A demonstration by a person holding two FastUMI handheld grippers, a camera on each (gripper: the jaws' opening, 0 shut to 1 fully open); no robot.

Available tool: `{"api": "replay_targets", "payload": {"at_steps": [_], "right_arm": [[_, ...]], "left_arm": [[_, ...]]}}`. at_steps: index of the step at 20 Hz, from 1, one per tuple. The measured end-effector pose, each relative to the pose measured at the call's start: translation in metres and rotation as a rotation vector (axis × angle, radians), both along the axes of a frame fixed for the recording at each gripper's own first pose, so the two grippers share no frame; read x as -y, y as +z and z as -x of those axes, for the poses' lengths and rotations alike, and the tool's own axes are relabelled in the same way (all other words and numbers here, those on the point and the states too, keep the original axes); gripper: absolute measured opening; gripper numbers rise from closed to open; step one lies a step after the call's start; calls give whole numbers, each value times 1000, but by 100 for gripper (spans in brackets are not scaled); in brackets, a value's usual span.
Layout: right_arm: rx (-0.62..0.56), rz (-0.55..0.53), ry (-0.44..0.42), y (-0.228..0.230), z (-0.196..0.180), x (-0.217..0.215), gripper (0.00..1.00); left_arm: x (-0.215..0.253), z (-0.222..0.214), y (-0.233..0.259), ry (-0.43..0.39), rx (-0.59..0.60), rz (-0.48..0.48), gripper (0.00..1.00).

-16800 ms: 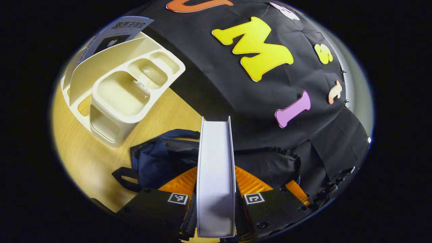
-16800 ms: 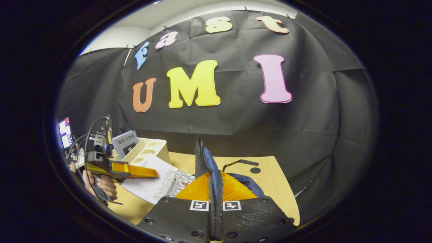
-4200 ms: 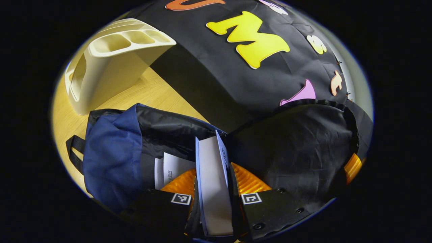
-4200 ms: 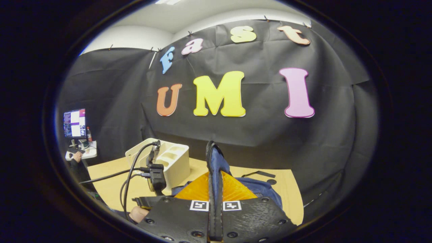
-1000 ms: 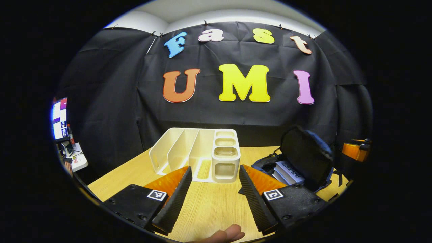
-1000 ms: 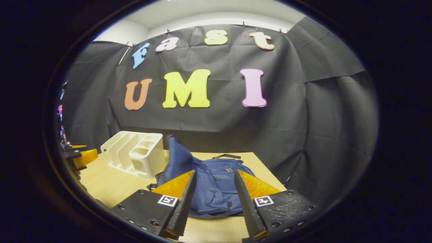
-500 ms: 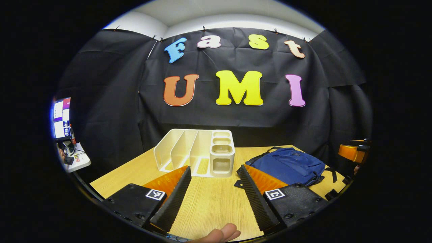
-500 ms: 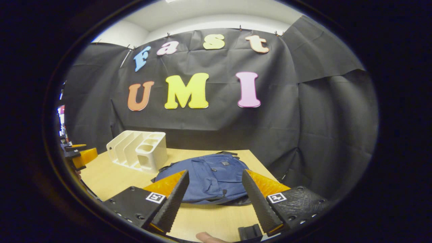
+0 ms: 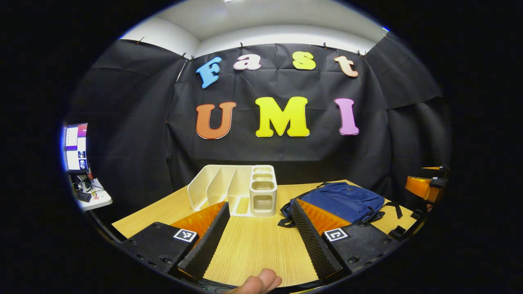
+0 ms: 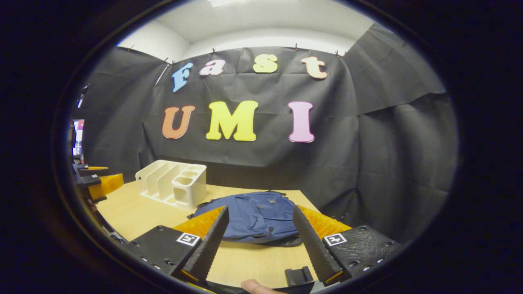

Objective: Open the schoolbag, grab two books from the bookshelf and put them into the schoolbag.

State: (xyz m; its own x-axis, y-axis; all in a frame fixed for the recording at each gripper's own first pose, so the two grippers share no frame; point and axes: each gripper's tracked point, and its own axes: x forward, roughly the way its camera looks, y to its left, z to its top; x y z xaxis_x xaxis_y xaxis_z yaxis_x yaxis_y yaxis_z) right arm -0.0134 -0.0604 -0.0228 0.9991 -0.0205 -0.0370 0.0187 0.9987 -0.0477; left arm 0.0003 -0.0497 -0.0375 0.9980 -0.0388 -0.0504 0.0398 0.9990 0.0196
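On the table [image 9: 253, 249], the schoolbag [image 9: 345, 201] lay flat beside the emptied bookshelf [image 9: 235, 190], its flap dropped since a second ago. Left gripper [image 9: 257, 234] and right gripper [image 10: 256, 241] both gaped, holding nothing. Books were inside; task looked done.

No word, brand or number is legible on the schoolbag [image 9: 343, 200] or the bookshelf [image 9: 233, 188]; the only signs are square black-and-white coded markers [image 9: 185, 235], one on each finger of the left gripper [image 9: 259, 202] and of the right gripper [image 10: 260, 207].
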Motion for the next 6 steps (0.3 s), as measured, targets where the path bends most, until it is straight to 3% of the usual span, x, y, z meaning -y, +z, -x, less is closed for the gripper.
{"api": "replay_targets", "payload": {"at_steps": [6], "right_arm": [[-28, 16, 22, -15, -4, -8, 97]], "left_arm": [[2, 2, -2, 3, 15, 8, 97]]}}
